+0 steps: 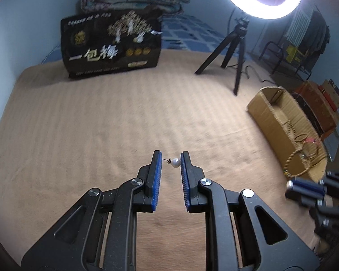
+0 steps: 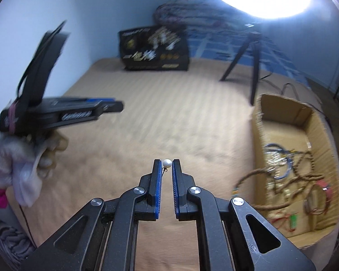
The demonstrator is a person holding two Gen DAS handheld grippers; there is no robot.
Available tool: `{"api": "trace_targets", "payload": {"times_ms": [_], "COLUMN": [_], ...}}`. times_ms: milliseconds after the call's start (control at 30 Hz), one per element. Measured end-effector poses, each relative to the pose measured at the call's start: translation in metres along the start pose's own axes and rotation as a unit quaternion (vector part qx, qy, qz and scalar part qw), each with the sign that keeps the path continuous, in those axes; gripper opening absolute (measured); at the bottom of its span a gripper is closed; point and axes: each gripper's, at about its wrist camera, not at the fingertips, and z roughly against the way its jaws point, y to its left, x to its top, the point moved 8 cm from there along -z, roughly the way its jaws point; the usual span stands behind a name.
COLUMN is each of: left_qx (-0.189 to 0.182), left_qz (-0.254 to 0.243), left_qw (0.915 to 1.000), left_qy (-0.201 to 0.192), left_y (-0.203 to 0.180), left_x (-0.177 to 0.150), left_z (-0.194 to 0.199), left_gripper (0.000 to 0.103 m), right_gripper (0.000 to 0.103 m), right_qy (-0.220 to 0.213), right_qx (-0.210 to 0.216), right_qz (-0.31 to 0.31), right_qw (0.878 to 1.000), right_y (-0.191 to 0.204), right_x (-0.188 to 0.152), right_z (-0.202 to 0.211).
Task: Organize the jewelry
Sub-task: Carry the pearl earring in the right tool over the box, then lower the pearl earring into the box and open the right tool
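left gripper [image 1: 171, 158]: jaws part-open, pearl earring [image 1: 175, 163] spanning them, post crosswise
right gripper [image 2: 167, 164]: jaws narrow, nipping another pearl earring [image 2: 167, 163]
cardboard box [image 2: 314, 122]: lies right; right gripper nearer

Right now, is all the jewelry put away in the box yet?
Not yet. Bracelets and necklaces already lie in the cardboard box. Each gripper holds a pearl earring: the left gripper one, the right gripper another. Both earrings have yet to reach the box.

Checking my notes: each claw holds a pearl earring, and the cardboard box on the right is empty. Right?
Not empty. The right wrist view shows the box holding beaded strands. Each claw does hold an earring.
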Motion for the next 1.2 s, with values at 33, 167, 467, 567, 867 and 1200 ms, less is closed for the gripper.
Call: {"api": "trace_targets", "payload": {"times_ms": [33, 167, 467, 567, 867, 1200], "left_qx": [-0.003, -0.021, -0.056, -0.061, -0.084, -0.106], "left_qz": [-0.002, -0.006, -0.023, -0.036, -0.062, -0.08], "left_qw": [1.0, 0.9997, 0.9977, 0.9969, 0.9937, 0.9907], "left_qy": [-0.003, -0.015, -0.03, -0.034, -0.042, -0.031], "left_y": [-0.005, -0.028, -0.088, -0.107, -0.163, -0.211], "left_x": [0.003, 0.014, 0.031, 0.037, 0.057, 0.058], "left_z": [0.002, 0.008, 0.007, 0.006, -0.006, -0.027], "left_gripper": [0.016, 0.016, 0.016, 0.016, 0.016, 0.016], "right_gripper": [0.007, 0.007, 0.007, 0.007, 0.007, 0.007], "right_qy": [-0.003, -0.022, -0.047, -0.052, -0.051, -0.044], "right_qx": [-0.004, -0.022, -0.066, -0.078, -0.113, -0.122], "right_qz": [-0.006, -0.036, -0.077, -0.083, -0.102, -0.123], "right_qw": [1.0, 0.999, 0.994, 0.992, 0.987, 0.984], "right_y": [-0.006, -0.038, -0.101, -0.12, -0.171, -0.2], "right_x": [0.003, 0.016, 0.034, 0.037, 0.04, 0.036], "right_z": [0.003, 0.017, 0.041, 0.048, 0.052, 0.048]}}
